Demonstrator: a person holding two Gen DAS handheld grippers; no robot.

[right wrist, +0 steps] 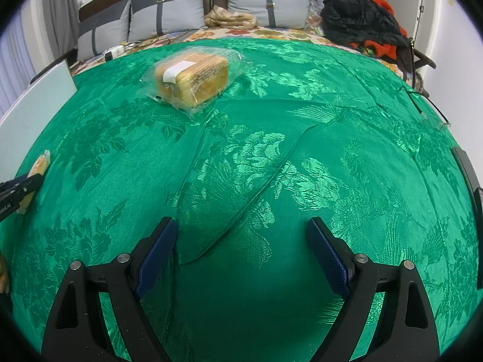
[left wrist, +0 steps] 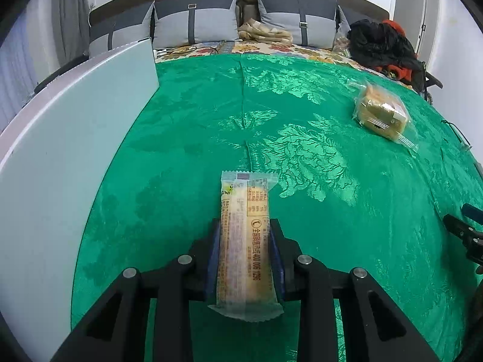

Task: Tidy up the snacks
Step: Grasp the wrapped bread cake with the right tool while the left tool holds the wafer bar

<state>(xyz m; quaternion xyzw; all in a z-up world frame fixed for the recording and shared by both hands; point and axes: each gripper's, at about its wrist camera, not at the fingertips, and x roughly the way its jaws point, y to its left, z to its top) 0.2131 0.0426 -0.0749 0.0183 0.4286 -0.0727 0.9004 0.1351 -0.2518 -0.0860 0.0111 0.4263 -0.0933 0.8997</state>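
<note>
A long wrapped snack bar (left wrist: 244, 241) in a clear printed packet is clamped between the blue pads of my left gripper (left wrist: 245, 226), which is shut on it just above the green cloth (left wrist: 187, 126). The same bar (right wrist: 37, 167) and the left gripper (right wrist: 21, 188) show at the left edge of the right wrist view. A bagged loaf of bread (left wrist: 382, 114) lies on the cloth far to the right; in the right wrist view the loaf (right wrist: 191, 78) lies ahead and to the left. My right gripper (right wrist: 243, 226) stands open over bare cloth, holding nothing.
A white board or box lid (left wrist: 69, 138) runs along the left side of the cloth. Grey pillows (left wrist: 193, 21), a folded beige cloth (left wrist: 264, 33) and a heap of black and orange clothing (left wrist: 383, 45) lie at the back. A thin wire frame (right wrist: 428, 108) rests at the right edge.
</note>
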